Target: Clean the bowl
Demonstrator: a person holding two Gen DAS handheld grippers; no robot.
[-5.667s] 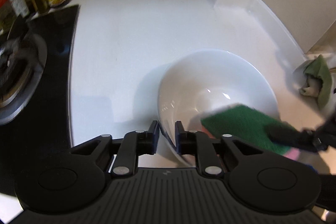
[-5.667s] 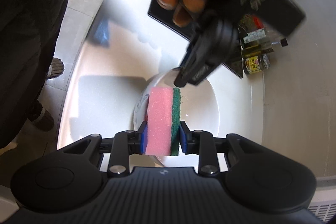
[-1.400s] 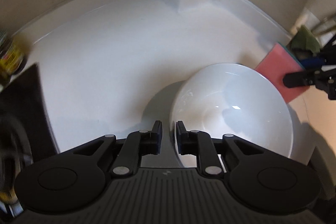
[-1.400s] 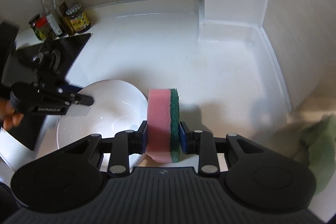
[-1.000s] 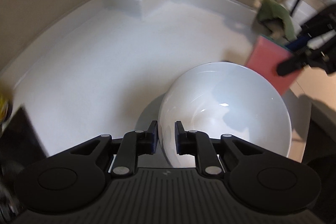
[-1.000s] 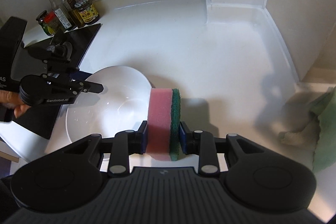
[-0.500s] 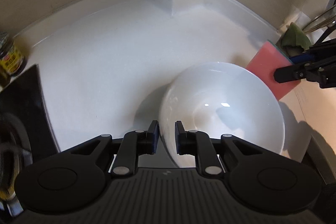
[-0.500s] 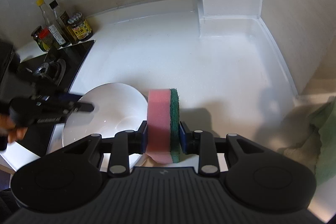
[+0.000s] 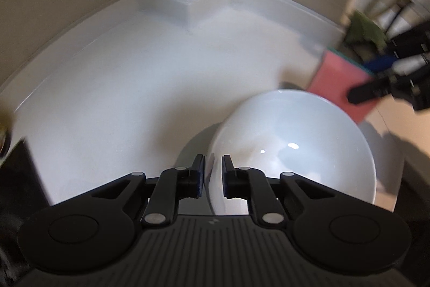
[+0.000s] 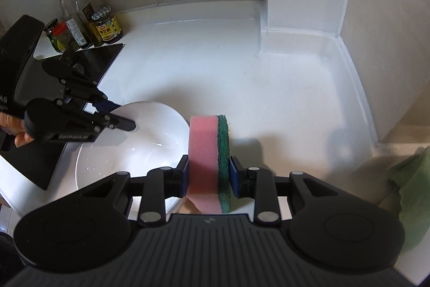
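White bowl [image 9: 293, 149] sits on the white tabletop [image 9: 121, 88], near its front edge, beside the black cooktop [image 10: 88, 63]. Left claw [image 9: 213, 174] straddles the near rim; its jaws have just been opening, and a thin gap now shows on both sides of the rim, so I read the bowl as released, not pinched. Right claw [image 10: 209, 176] is clenched on the pink-and-green sponge [image 10: 209, 152], held on edge just beside the bowl, over the tabletop and not inside it. Judgement: the wiping looks over and the step in hand is letting go of the bowl. To do that well, finish spreading the jaws before lifting, then draw the left claw straight up and back off the rim, so the inner pad does not hook the wall and tip or drag the bowl toward the edge. Keep the sponge clear of the rim meanwhile; it likely goes next toward the green cloth [image 10: 411, 179] side. Hard to make out: the left wrist view is smeared, so the pad-to-rim gap is narrow and not certain. The bowl's foot is hidden, so whether it rests flat cannot be told. Any residue or water film inside is lost in glare. The racks at far right are blurred. Jars and bottles [image 10: 80, 20] stand well apart behind the cooktop.
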